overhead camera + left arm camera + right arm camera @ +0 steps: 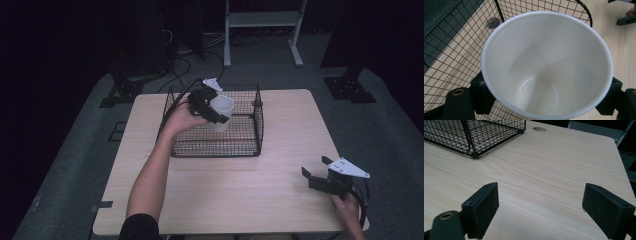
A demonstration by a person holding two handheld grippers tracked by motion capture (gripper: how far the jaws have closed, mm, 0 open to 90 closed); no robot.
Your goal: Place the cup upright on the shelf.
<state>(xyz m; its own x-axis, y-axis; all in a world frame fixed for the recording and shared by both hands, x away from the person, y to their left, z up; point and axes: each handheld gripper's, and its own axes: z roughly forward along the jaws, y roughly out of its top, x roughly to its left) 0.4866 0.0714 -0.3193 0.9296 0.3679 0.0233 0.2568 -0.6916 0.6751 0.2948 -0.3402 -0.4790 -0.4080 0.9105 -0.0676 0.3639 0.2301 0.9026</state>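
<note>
Dark floor and cables surround the pale wooden table (240, 190), which takes up the middle of the high view. On its upper half sits my black wire basket (220, 145), just above centre of the frame.

My left gripper (212, 107) is over the left part of the basket, above centre in the high view, its jaws clamped on a white cup (221, 111). The cup sits tilted with its open mouth turned toward the upper right, within the basket's outline. From the left gripper view I look straight down into the cup (541, 75): its inside is plain white, and a black pad (482, 96) presses on its outer wall at the lower left, another at the lower right. Basket mesh (456, 50) runs behind it across the left of that frame.

My right gripper (316, 171) rests at the lower right of the high view, near the table's edge and well apart from the basket. Its jaws stand wide with nothing between them, bare wood showing in the gap in the right gripper view (541, 206). A corner of the basket (474, 137) fills that frame's upper left.
</note>
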